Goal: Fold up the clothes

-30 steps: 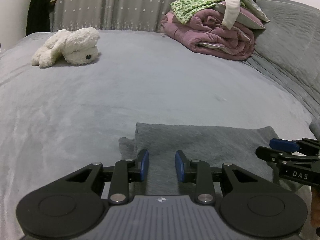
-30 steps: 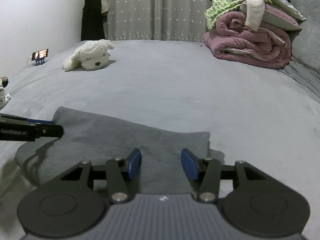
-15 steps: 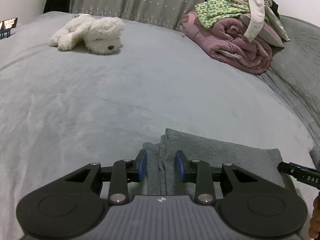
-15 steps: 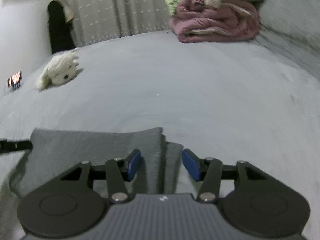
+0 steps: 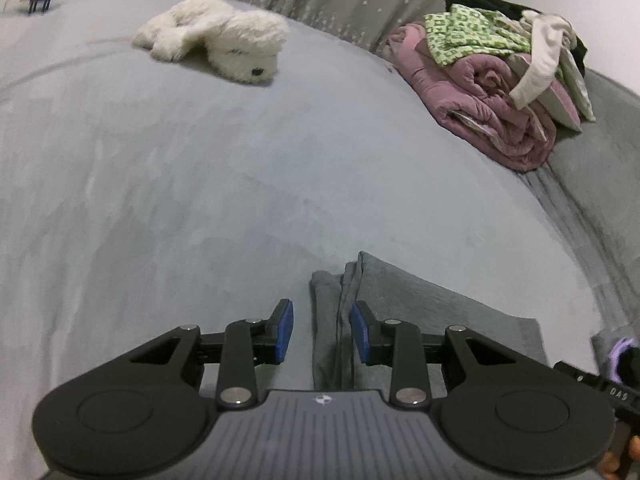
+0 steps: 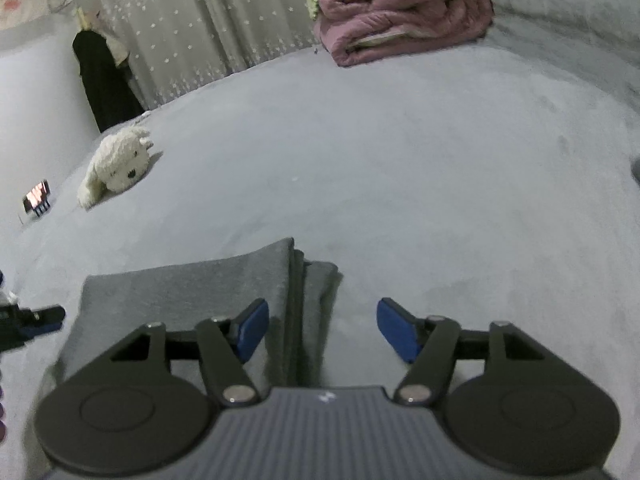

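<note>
White plush dog and bedding pile lie well beyond the grey garment

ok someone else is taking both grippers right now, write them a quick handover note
Left gripper: jaws apart, not pressing; the folded edge of the grey garment lies between them.
Right gripper: open, jaws have just been widening; the garment's other folded edge sits between them, not gripped.
Garment: lying flat on the grey bed, side edges folded in.
Done: a fold, apparently just released.
Left: likely another fold. The clothes pile at the far right is untouched.
</note>
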`<state>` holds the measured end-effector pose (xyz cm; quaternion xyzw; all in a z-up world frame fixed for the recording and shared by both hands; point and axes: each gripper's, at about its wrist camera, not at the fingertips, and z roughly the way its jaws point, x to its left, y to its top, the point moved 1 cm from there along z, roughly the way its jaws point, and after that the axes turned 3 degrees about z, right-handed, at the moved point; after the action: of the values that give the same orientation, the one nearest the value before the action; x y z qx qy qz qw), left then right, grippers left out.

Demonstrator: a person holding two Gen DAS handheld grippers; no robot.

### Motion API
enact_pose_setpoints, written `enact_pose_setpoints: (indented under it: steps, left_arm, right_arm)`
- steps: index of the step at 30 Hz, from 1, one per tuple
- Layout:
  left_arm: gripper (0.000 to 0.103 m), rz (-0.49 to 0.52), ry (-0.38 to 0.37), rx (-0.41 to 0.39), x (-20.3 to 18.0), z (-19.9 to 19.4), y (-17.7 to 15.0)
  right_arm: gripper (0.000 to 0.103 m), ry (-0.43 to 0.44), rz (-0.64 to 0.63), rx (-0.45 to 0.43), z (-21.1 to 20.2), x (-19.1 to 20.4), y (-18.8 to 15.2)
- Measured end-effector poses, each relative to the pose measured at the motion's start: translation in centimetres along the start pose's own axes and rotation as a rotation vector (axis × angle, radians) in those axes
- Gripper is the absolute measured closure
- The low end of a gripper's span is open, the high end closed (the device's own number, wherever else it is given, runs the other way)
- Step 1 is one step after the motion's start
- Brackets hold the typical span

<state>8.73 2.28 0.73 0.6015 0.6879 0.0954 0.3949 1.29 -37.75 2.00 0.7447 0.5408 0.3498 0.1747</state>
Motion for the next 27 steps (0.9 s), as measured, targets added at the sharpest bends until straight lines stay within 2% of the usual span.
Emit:
enact_pose_setpoints:
  steps: [7,14,19,21,27]
  left_arm:
    - [0.068,-0.053,-0.066,0.045,0.8,-1.1,-1.1]
    - [0.067,-0.092,-0.129,0.109,1.8,-2.3,-2.9]
    - [0.067,-0.12,-0.159,0.141,2.3,-3.1,-4.1]
    - [0.066,-0.134,-0.186,0.149,2.1,-3.3,-4.4]
    - [0.062,-0.202,-0.258,0.208,1.7,-2.4,-5.6]
  right_arm:
    - [0.032,0.127,0.149,0.084,-0.5,-2.1,-0.7]
    - [0.031,0.222,0.238,0.18,-0.6,-3.4,-2.5]
    - [0.03,0.24,0.244,0.2,-1.2,-3.6,-4.1]
    - [0.026,0.266,0.281,0.21,-1.4,-3.7,-4.6]
    - [0.026,0.346,0.37,0.253,-1.5,-3.2,-6.3]
